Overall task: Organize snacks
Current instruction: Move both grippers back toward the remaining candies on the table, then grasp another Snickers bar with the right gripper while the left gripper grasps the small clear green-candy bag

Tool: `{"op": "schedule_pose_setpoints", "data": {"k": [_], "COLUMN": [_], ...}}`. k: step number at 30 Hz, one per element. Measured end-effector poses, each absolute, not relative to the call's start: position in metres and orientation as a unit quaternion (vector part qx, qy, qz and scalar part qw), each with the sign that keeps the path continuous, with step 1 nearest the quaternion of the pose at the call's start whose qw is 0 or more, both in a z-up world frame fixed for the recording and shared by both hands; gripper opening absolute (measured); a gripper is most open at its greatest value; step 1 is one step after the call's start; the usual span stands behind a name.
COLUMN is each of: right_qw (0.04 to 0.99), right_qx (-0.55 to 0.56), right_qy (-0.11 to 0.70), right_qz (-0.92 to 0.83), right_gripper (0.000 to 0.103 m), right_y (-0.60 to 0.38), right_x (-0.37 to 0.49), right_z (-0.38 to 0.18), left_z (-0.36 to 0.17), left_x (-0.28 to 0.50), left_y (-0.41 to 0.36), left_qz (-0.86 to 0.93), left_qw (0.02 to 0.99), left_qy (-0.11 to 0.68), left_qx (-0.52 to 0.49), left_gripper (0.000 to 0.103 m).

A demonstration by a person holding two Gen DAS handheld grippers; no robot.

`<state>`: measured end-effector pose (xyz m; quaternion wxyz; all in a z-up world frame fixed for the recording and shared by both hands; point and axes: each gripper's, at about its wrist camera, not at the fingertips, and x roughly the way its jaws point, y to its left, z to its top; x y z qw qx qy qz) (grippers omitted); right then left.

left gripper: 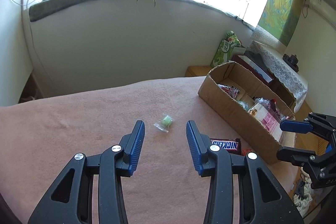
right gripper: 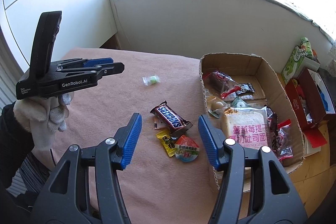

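Pink blanket below, both grippers tilt down with jaws parted and empty: left gripper aims at the green candy, right gripper hovers over the chocolate bar beside the cardboard box.

Each gripper is built of black plastic with ribbed blue pads and silver screws. "GenRobot.AI" is printed on the left gripper, and a white knit glove with a black sleeve is worn.
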<state>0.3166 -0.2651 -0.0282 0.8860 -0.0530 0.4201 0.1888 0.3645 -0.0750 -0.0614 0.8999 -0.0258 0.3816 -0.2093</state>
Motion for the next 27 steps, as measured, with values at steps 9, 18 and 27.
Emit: {"op": "schedule_pose_setpoints", "data": {"k": [9, 18, 27], "right_qw": [0.835, 0.790, 0.771], "right_qx": [-0.167, -0.241, -0.256], "right_qy": [0.476, 0.519, 0.546], "right_qz": [0.218, 0.220, 0.205], "right_gripper": [0.057, 0.051, 0.051], "right_y": [-0.216, -0.184, -0.176], "right_x": [0.357, 0.385, 0.391], "right_z": [-0.066, -0.101, -0.120], "left_z": [-0.088, -0.105, -0.115], "left_x": [0.393, 0.409, 0.412], "left_y": [-0.095, -0.100, -0.105], "left_qz": [-0.237, -0.244, -0.258], "left_qw": [0.884, 0.877, 0.871], "left_qy": [0.402, 0.414, 0.416], "left_qx": [0.008, 0.028, 0.041], "left_gripper": [0.040, 0.039, 0.031]}}
